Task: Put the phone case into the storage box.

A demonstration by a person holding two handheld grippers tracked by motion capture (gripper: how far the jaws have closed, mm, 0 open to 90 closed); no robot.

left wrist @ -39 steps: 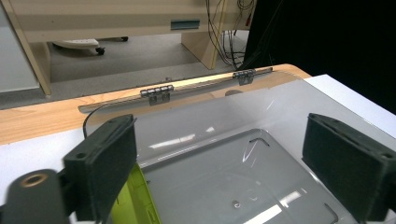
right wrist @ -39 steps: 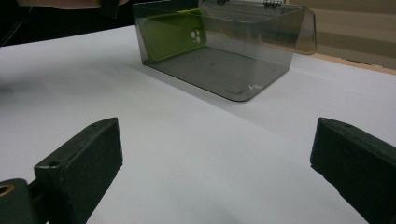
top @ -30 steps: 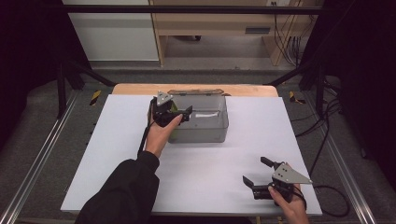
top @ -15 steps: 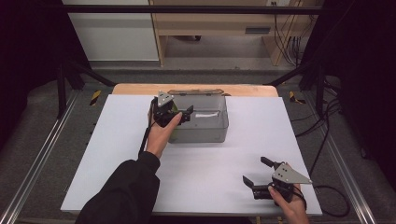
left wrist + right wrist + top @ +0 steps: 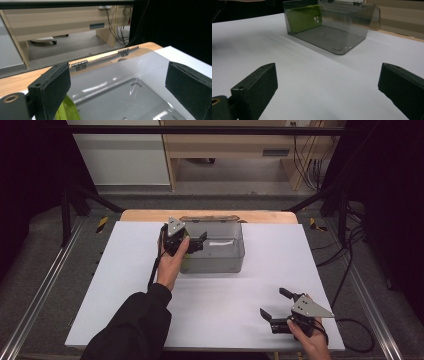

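A smoky clear plastic box (image 5: 215, 251) with a hinged lid folded back stands at the table's far middle. A lime-green phone case (image 5: 305, 17) leans against its left inner wall, and its edge (image 5: 67, 112) shows under my left jaw. My left gripper (image 5: 196, 241) hovers over the box's left end, open, with nothing between its jaws. My right gripper (image 5: 274, 304) rests low near the front right of the table, open and empty, pointed at the box (image 5: 332, 27).
The white table top (image 5: 125, 285) stretches around the box. A wooden strip (image 5: 150, 215) borders the far edge. Metal rails (image 5: 45, 285) run along both sides. A cable (image 5: 350, 325) trails off the right gripper. A wooden desk (image 5: 62, 22) stands beyond.
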